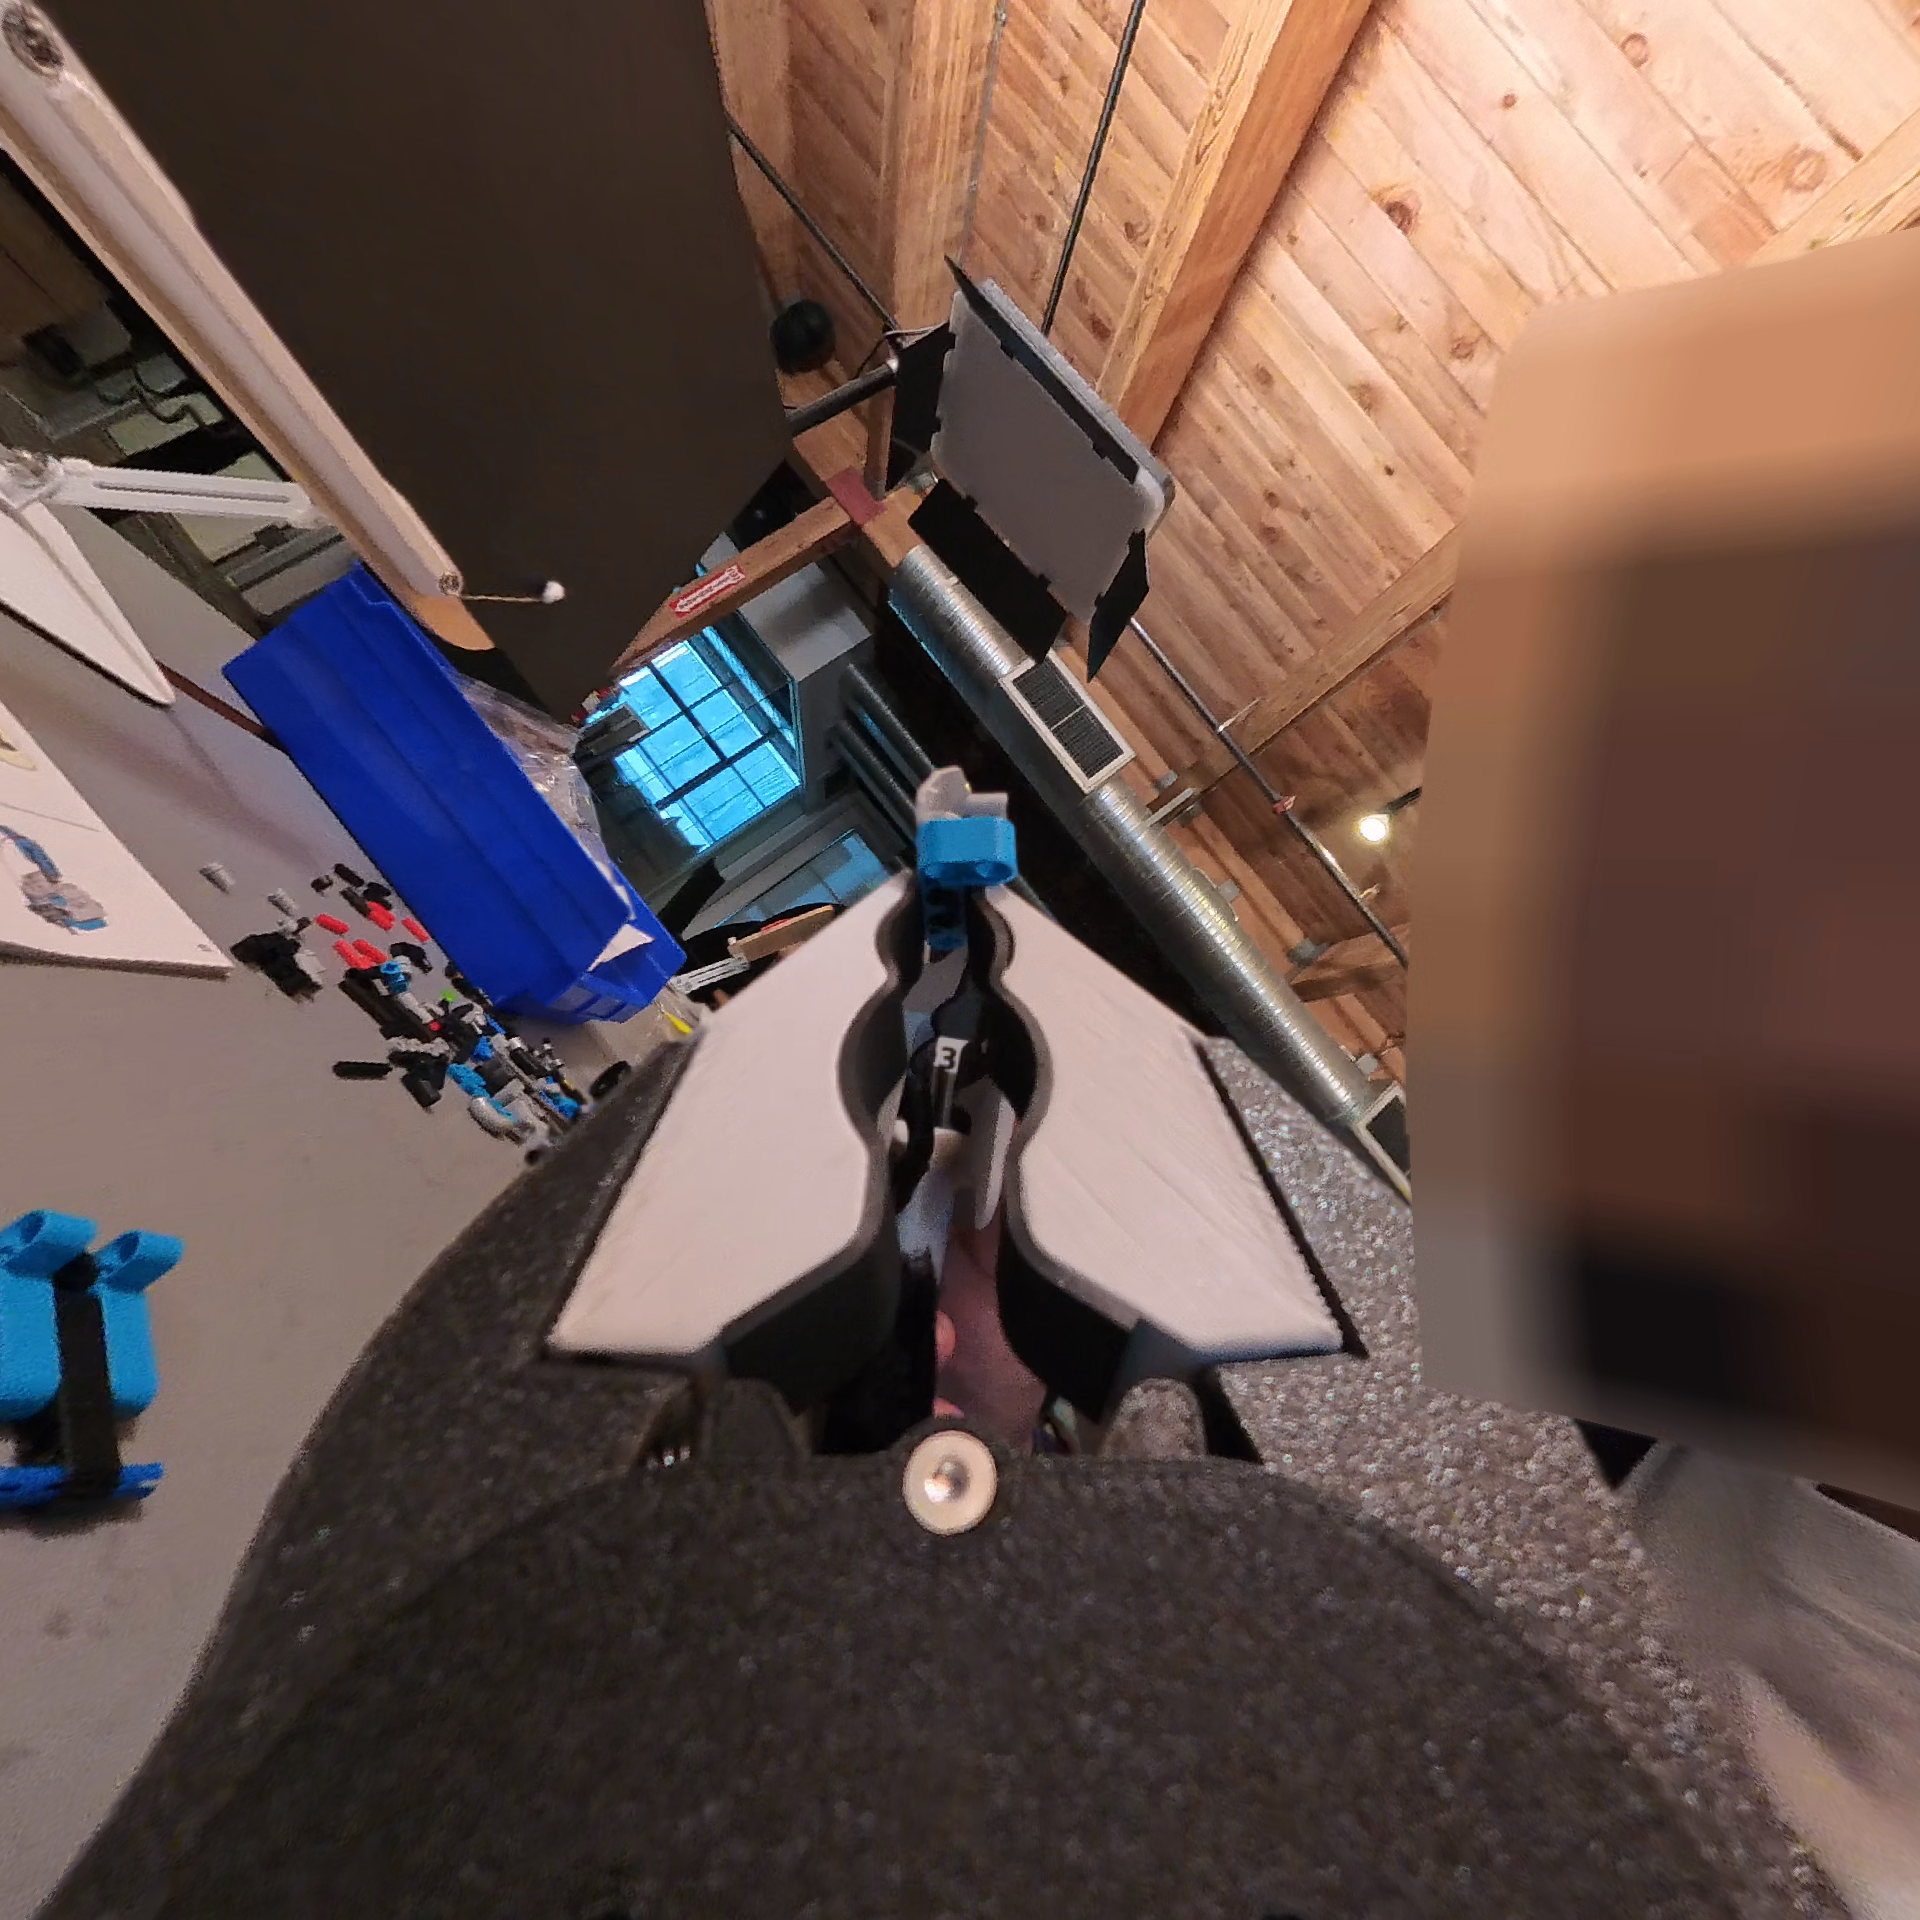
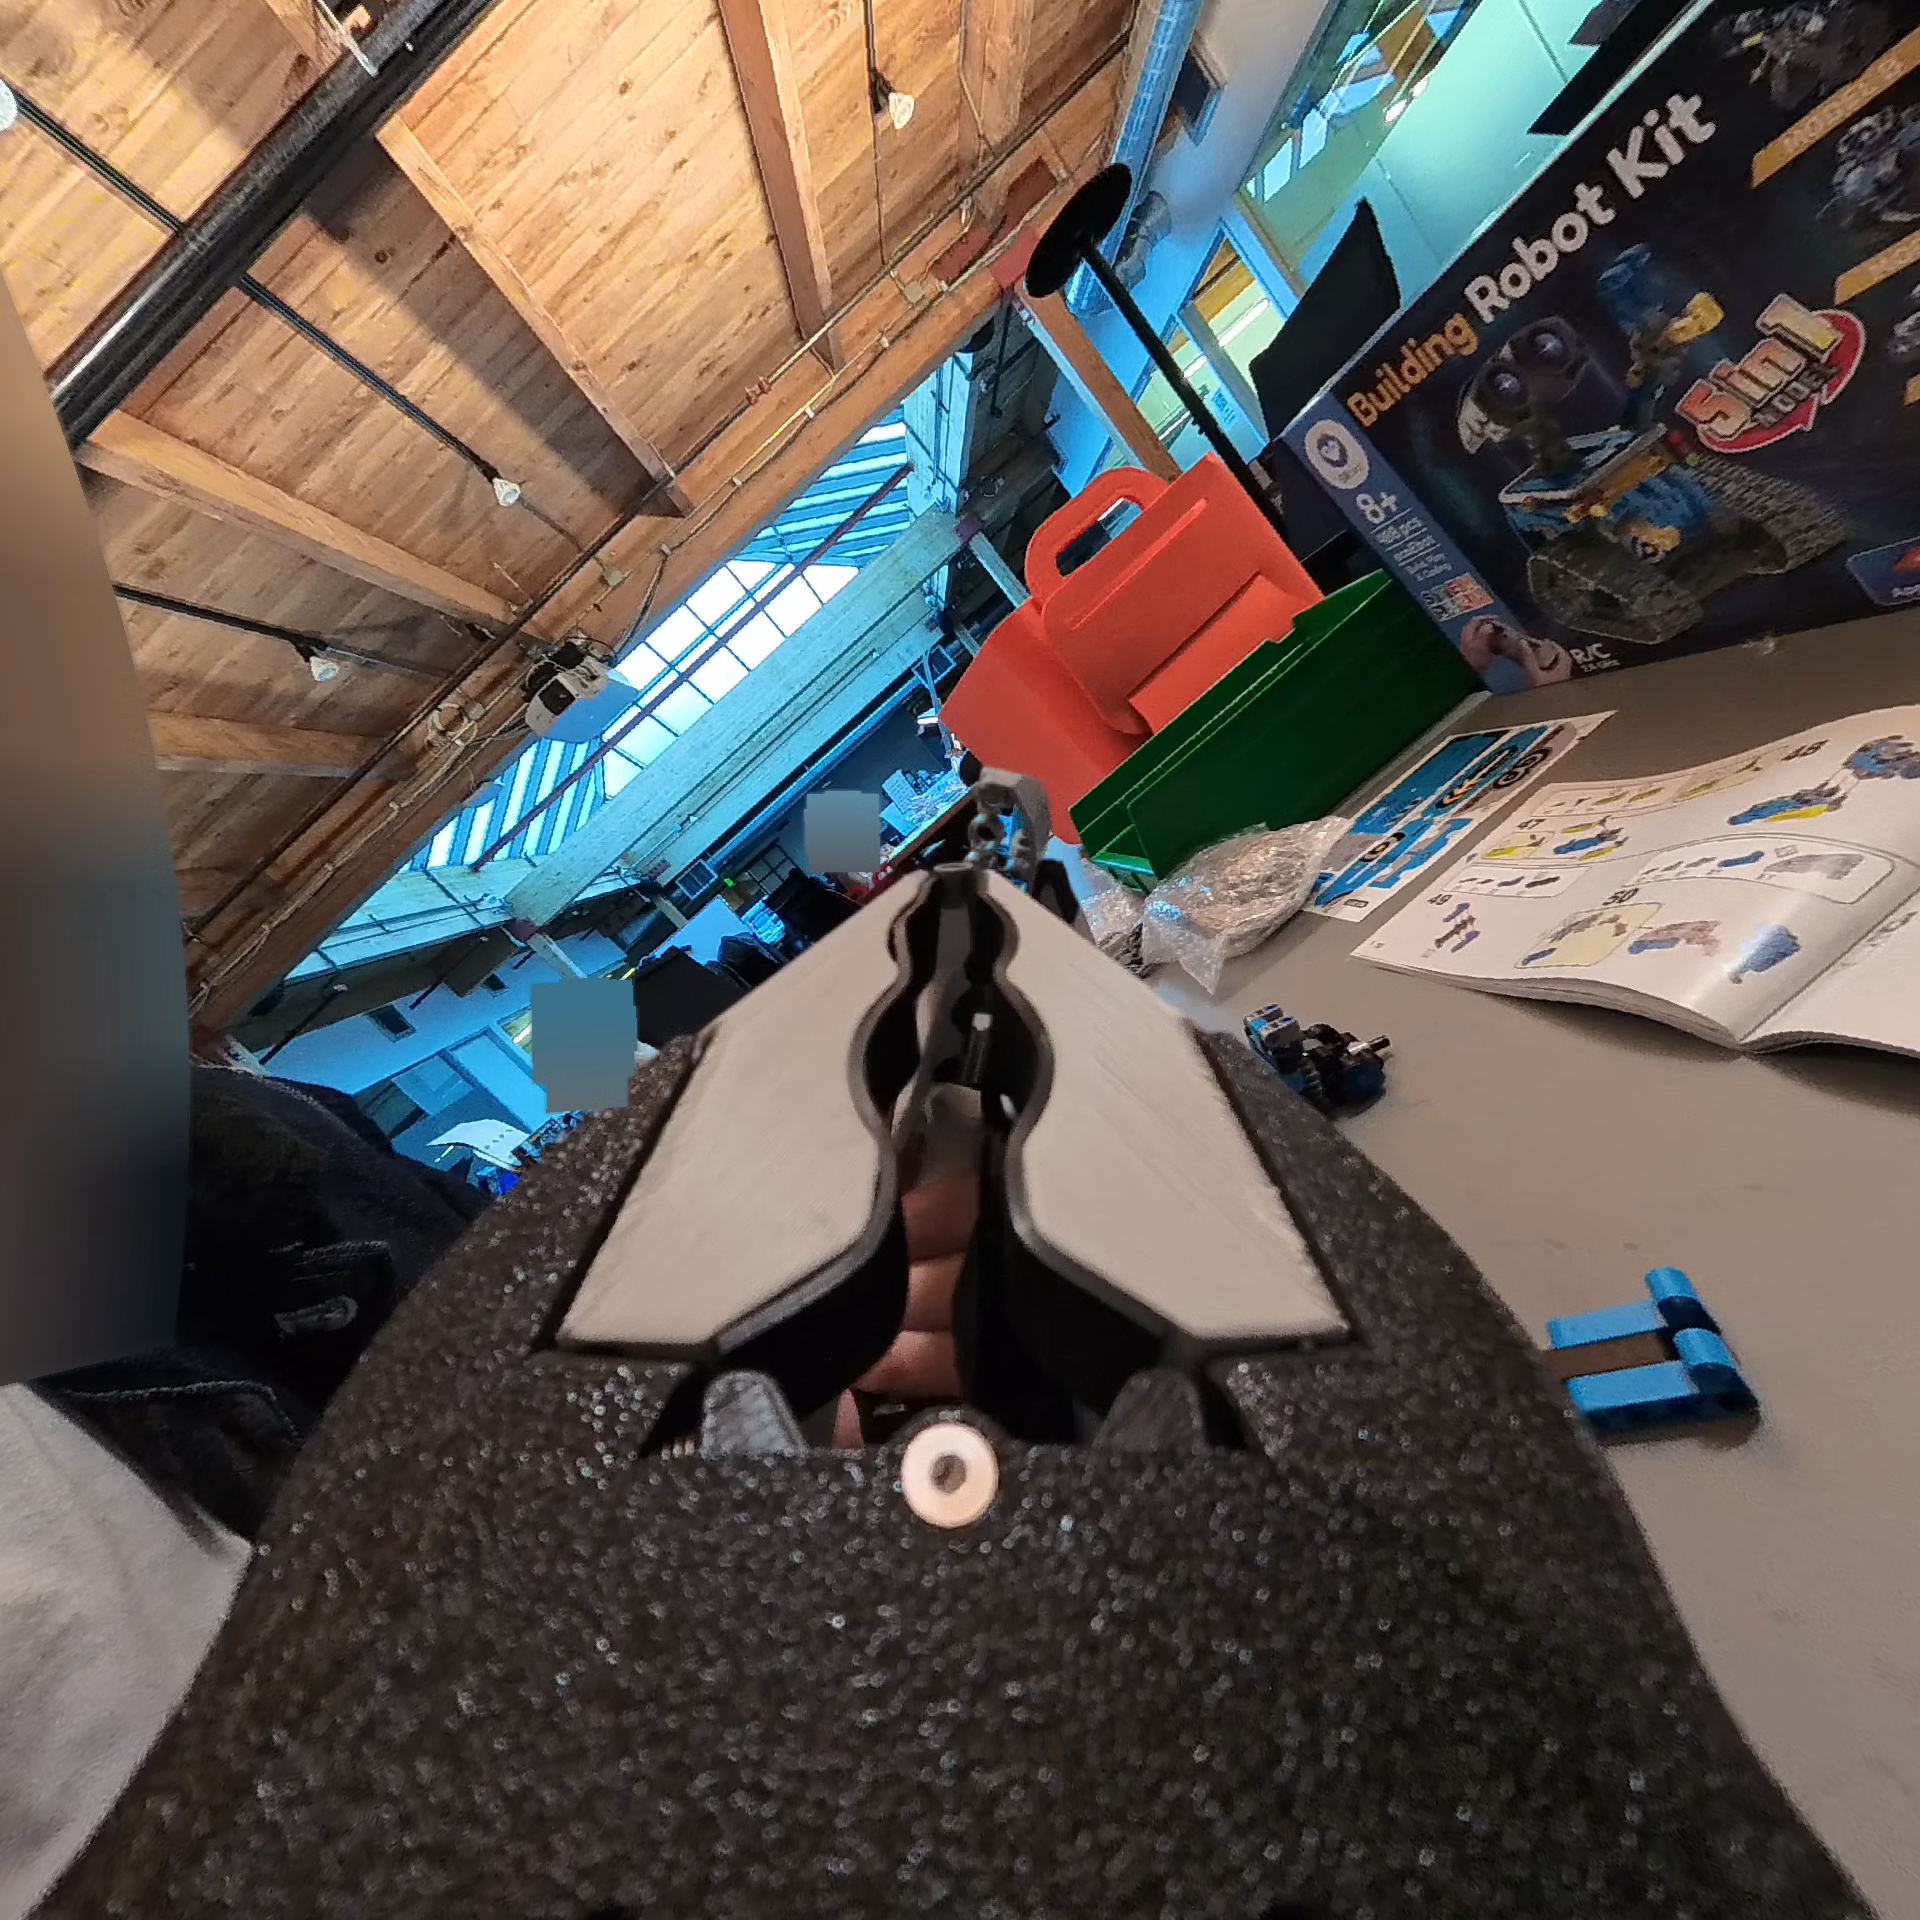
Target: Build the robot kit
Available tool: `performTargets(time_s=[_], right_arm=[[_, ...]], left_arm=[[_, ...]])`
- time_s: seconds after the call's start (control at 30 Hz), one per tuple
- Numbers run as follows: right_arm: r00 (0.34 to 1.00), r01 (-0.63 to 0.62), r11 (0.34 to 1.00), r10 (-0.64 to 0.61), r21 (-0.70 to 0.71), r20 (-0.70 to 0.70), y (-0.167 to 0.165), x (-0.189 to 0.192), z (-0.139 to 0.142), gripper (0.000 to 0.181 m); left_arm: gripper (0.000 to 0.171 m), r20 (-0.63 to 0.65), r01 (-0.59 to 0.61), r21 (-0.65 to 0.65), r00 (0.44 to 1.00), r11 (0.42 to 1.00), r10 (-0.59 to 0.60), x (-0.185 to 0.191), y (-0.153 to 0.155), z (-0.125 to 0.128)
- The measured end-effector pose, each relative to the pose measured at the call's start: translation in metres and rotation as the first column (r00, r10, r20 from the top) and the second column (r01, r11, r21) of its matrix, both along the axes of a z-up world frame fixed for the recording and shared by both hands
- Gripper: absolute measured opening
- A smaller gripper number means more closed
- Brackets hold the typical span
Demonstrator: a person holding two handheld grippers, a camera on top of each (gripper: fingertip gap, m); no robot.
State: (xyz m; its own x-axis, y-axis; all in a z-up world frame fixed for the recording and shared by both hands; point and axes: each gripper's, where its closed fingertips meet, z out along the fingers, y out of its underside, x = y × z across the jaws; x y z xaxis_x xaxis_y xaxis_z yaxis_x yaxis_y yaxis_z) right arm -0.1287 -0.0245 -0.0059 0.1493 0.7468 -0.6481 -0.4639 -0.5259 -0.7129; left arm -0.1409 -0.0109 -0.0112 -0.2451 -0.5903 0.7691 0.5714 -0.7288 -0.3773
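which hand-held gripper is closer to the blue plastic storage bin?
Left. The left hand-held gripper is raised beside the blue plastic storage bin on the grey table. The right hand-held gripper faces a green tray; the bin is not in its view.

The left gripper [image 1: 954, 914] is tilted up toward the wooden ceiling [image 1: 1455, 260], its jaws clamped on a small blue and grey toy piece [image 1: 964, 857] that sticks out past the tips. At nine o'clock, a blue bin [image 1: 436, 800] sits on the grey table [image 1: 208, 1195], with loose small parts [image 1: 416, 997] (black, red, blue) just beside it. At eight o'clock stands a blue block assembly [image 1: 73, 1340]. A panel light [image 1: 1039, 457] hangs at twelve o'clock.
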Motion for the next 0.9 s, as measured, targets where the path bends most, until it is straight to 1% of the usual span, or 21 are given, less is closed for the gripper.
performTargets(time_s=[0.13,0.23,0.33,0.4,0.5,0.57,0.73,0.8,0.9], right_arm=[[1.000,-0.022,1.000,0.022,-0.007,0.022,-0.0006,-0.0004,-0.0034,0.004],[0.998,-0.056,0.998,0.056,-0.025,0.006,-0.0020,0.0008,-0.0046,0.004],[0.998,-0.062,0.998,0.062,-0.015,0.008,-0.0028,0.0010,-0.0042,0.004],[0.996,-0.084,0.996,0.083,-0.025,-0.015,-0.0040,0.0005,-0.0029,0.004],[0.994,-0.103,0.994,0.101,-0.041,-0.038,-0.0044,-0.0001,-0.0035,0.003],[0.988,-0.134,0.989,0.128,-0.070,-0.081,-0.0044,-0.0004,-0.0030,0.004],[0.961,-0.227,0.962,0.195,-0.154,-0.198,-0.0034,0.0006,-0.0053,0.004],[0.949,-0.262,0.950,0.221,-0.168,-0.226,-0.0052,-0.0012,-0.0055,0.004],[0.957,-0.238,0.957,0.202,-0.168,-0.207,-0.0028,0.0009,-0.0072,0.003]], left_arm=[[0.007,-0.064,-0.021,0.028,0.998,0.999,0.023,0.0005,-0.0001,-0.0027],[0.007,-0.070,-0.009,0.024,0.998,1.000,0.010,0.0024,-0.0016,-0.0043],[0.007,-0.037,0.017,0.005,0.999,1.000,-0.017,0.0029,-0.0026,-0.0036],[0.007,0.007,0.052,-0.023,0.999,0.998,-0.052,0.0028,-0.0031,-0.0033],[0.007,0.024,0.062,-0.025,0.998,0.998,-0.062,0.0023,-0.0038,-0.0025],[0.007,0.004,0.045,-0.012,0.999,0.999,-0.045,0.0022,-0.0036,-0.0024],[0.007,-0.102,-0.021,0.066,0.994,0.998,0.027,0.0029,-0.0036,-0.0029],[0.007,-0.089,-0.013,0.059,0.996,0.998,0.018,0.0030,-0.0039,-0.0024],[0.008,-0.081,0.022,0.036,0.997,0.999,-0.019,0.0071,-0.0056,-0.0045]])
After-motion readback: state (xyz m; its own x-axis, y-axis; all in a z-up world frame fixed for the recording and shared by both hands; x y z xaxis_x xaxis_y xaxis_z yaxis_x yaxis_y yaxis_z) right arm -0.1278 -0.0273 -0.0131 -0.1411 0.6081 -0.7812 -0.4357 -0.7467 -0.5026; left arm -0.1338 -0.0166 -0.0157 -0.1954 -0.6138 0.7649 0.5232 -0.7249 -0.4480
